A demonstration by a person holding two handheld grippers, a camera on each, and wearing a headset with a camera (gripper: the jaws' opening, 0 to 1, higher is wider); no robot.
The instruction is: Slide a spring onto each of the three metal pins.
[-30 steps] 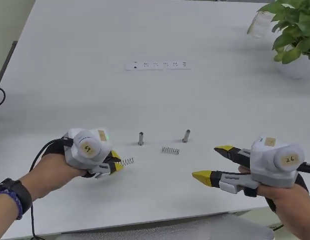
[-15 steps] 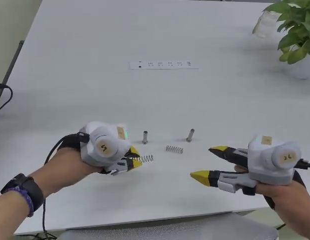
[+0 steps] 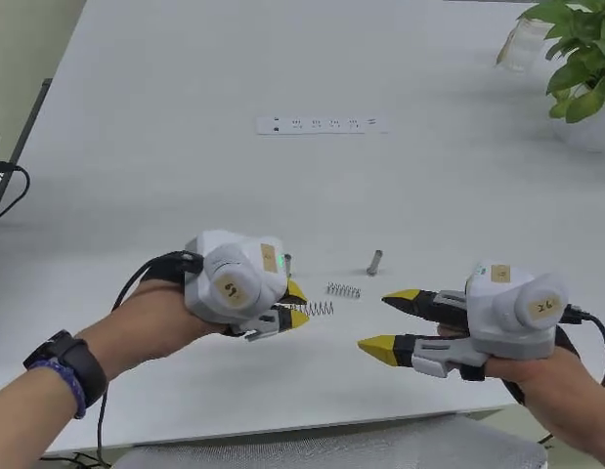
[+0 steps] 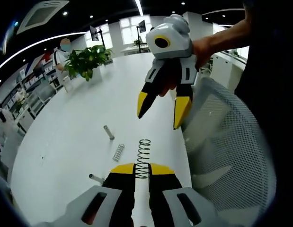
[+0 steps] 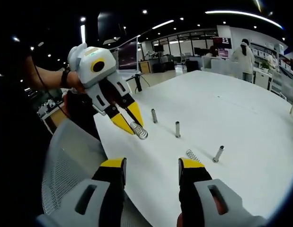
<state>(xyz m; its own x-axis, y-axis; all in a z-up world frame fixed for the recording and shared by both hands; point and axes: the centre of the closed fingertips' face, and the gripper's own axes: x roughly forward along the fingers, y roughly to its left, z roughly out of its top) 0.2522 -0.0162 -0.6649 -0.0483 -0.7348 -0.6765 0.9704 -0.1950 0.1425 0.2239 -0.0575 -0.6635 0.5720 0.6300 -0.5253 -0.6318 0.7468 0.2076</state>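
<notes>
left gripper [image 3: 300, 305] pinching spring [image 3: 319, 309], right gripper [image 3: 373, 320] spread, second spring [image 3: 343, 290] on table [image 3: 282, 195]

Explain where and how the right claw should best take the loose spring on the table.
Probably near one end of the loose spring, pinching across the coils from above with the right claw: it lies flat on the table, and the far end stays free.

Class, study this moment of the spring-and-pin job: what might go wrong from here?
1. The left hand-held gripper pinches the spring by one end only; pushed against a pin, it may bend or pop free.
2. The loose spring lies on the table near that pin; it may get knocked away in passing.
</notes>
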